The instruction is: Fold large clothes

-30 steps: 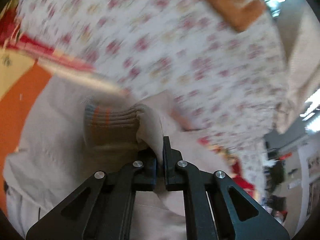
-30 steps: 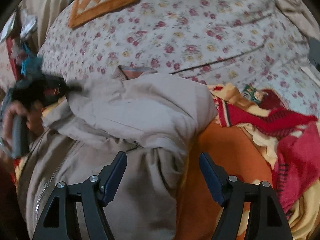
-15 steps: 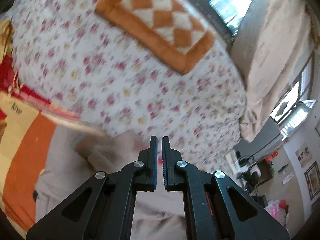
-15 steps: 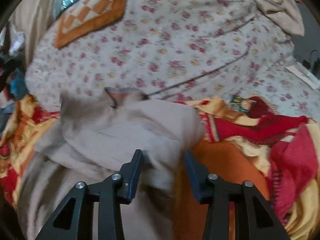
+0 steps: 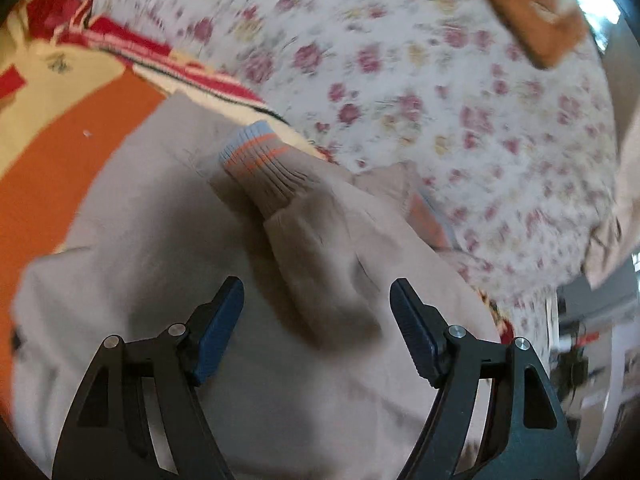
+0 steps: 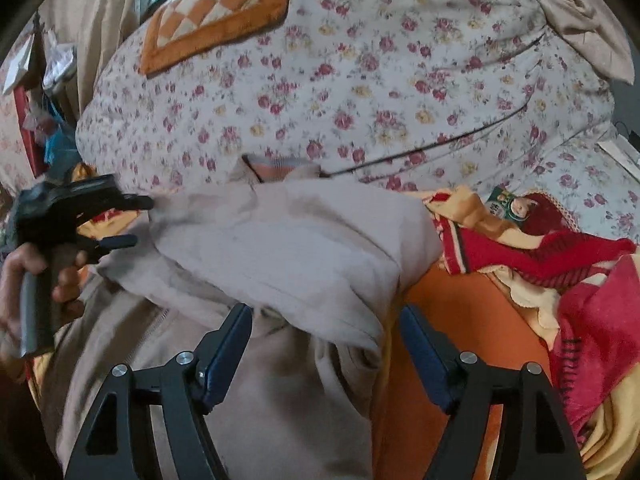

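My left gripper [image 5: 316, 330] and right gripper [image 6: 326, 350] are wide apart, holding nothing. One sleeve [image 5: 316, 240] lies folded across the jacket [image 6: 280, 256]. Next, I think, I grab its side.

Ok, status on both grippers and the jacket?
Left hand-held gripper open over sleeve. Right hand-held gripper open, empty. Beige jacket half folded. Nothing blocking.

A home bedroom: a bed under a white floral-print quilt [image 6: 360, 92], an orange-checked plush pillow [image 6: 216, 12], beige window curtains [image 6: 104, 28]
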{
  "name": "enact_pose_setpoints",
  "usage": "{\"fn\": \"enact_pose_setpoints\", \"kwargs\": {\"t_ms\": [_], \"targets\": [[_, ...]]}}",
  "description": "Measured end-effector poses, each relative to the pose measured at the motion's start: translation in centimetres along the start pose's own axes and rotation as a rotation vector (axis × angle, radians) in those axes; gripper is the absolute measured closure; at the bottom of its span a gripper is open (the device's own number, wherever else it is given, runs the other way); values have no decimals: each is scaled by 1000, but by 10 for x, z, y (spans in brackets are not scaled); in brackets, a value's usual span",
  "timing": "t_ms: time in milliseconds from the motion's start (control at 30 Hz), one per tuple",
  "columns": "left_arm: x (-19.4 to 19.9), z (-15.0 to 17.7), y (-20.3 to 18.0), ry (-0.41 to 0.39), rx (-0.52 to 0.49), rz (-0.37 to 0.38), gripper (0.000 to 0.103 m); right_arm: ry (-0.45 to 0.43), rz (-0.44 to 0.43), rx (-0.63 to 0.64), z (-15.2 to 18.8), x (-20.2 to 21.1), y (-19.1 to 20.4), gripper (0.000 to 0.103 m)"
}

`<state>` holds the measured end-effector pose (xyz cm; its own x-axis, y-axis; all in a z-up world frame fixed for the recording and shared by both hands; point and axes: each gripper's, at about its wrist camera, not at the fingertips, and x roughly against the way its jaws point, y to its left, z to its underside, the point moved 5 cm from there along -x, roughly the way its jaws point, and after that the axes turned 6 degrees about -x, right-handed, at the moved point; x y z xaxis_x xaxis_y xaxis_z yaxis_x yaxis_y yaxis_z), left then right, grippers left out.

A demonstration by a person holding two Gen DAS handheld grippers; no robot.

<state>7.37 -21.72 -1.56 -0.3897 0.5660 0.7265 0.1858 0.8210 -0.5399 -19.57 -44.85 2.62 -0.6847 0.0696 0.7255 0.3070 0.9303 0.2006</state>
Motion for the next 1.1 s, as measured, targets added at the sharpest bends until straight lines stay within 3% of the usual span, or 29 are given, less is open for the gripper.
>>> {"fn": "enact_pose_setpoints", "kwargs": {"t_ms": [67, 133, 167, 200, 400, 467, 700, 733, 767, 800, 833, 967, 1033, 1067, 1100], "targets": [[-12, -5, 1, -14, 28, 16, 28, 17, 9, 13, 4, -3, 0, 29], [-21, -10, -3, -23, 17, 32, 60, 43, 15, 25, 7, -9, -1, 29], [-24, -11, -7, 1, -9, 27, 92, 53, 18, 27, 9, -11, -1, 29], [-23, -12, -11, 6, -18, 29, 96, 62, 22, 30, 11, -14, -1, 29], [52, -28, -57, -118, -80, 194, 100, 48, 20, 38, 9, -17, 1, 28], [82, -33, -71, -151, -94, 244, 100, 40, 21, 48, 9, -18, 6, 21], [140, -35, -95, -193, -134, 288, 100, -61, 32, 37, -4, -14, 12, 21], [144, -35, -91, -201, -134, 286, 100, -75, 35, 10, -7, -12, 8, 21], [148, -32, -85, -211, -134, 279, 100, -71, 57, -8, -9, -12, 2, 28], [150, -31, -77, -218, -130, 271, 100, -56, 93, -18, -9, -12, -4, 36], [147, -29, -66, -217, -120, 261, 100, -25, 141, -32, -8, -13, -12, 52], [104, -5, -8, -110, -82, 161, 100, 108, 121, -79, 6, -9, -27, 54], [71, 11, 20, -7, -66, 55, 99, 175, 130, -67, 14, -14, -29, 54], [59, 18, 34, 41, -30, 36, 99, 195, 126, -67, 15, -14, -30, 54], [56, 21, 40, 57, -7, 48, 92, 219, 110, -70, 15, -12, -30, 53]]}}
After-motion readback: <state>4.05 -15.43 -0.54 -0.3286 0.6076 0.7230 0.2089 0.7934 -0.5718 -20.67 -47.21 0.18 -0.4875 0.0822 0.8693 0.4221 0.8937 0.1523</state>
